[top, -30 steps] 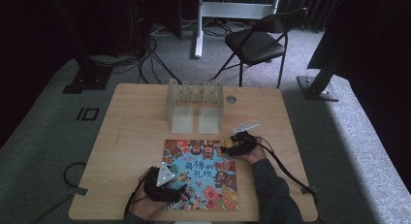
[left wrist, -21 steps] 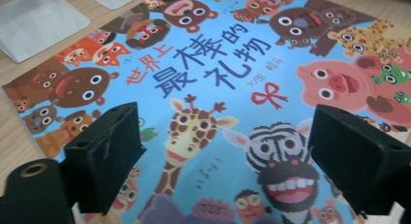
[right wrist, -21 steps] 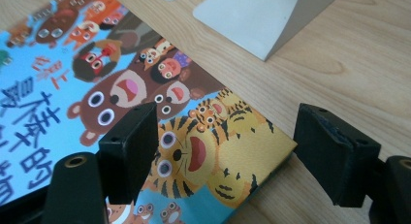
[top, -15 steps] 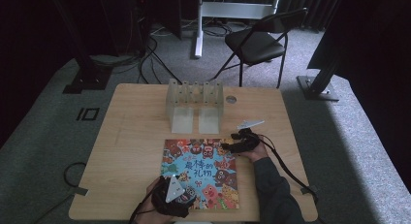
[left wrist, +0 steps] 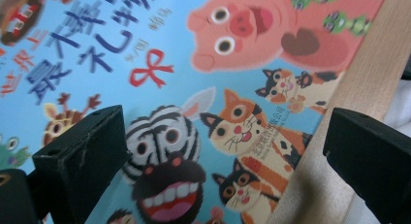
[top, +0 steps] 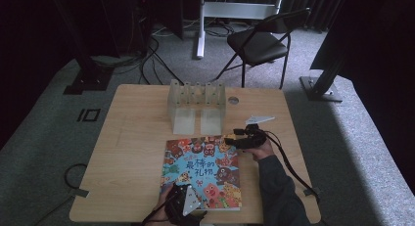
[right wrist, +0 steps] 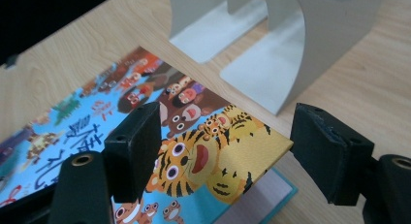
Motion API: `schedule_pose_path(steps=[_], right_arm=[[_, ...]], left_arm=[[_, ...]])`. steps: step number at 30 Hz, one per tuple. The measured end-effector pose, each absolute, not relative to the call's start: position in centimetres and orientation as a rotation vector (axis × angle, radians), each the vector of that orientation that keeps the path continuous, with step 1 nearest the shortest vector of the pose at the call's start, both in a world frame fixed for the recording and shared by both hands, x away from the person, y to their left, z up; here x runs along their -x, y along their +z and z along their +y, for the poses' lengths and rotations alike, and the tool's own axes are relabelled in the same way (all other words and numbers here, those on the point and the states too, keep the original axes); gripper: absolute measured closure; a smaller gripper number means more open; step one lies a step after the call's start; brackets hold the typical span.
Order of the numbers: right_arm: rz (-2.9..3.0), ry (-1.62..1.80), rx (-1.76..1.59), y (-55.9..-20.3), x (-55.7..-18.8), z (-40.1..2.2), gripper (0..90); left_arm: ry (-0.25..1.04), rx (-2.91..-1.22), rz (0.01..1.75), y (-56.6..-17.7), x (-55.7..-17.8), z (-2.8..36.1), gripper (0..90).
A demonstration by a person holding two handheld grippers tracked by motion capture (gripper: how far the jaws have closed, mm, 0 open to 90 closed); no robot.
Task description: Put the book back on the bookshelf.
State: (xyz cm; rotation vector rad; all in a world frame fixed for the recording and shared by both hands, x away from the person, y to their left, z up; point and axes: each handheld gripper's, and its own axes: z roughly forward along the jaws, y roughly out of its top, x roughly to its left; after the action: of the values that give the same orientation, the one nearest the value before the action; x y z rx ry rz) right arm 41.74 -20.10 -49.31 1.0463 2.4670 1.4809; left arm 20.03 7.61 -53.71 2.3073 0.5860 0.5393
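Count: we find one book [top: 202,173], two grippers, one grey rack [top: 196,104] and one chair [top: 259,42]. The book lies flat on the table [top: 132,152], near its front edge. The left gripper [top: 185,206] hangs over the book's near corner, jaws apart, having just been opening, nothing between them. The right gripper [top: 234,140] sits at the far right corner, jaws apart and just closing a little, and that corner of the cover is raised between them. The rack stands just behind the book.
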Motion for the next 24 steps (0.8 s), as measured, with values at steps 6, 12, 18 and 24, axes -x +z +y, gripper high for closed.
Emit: schedule_pose_path(steps=[6,12,18,24], right_arm=[[2.458,1.498,-1.032,-48.3,-41.7,-19.9,27.4],[2.459,1.473,-1.043,-47.6,-41.7,-19.7,31.1],[2.521,1.353,-1.063,-47.5,-41.5,-18.5,30.0],[2.525,1.361,-1.094,-47.0,-41.0,-18.2,36.4]], left_arm=[[0.554,-2.257,0.62,-53.4,-20.7,7.5,1.9],[0.619,-2.203,0.587,-52.3,-20.0,7.7,2.1],[0.617,-2.168,0.579,-51.9,-19.8,7.9,2.6],[0.611,-2.144,0.58,-51.6,-19.7,7.9,2.6]])
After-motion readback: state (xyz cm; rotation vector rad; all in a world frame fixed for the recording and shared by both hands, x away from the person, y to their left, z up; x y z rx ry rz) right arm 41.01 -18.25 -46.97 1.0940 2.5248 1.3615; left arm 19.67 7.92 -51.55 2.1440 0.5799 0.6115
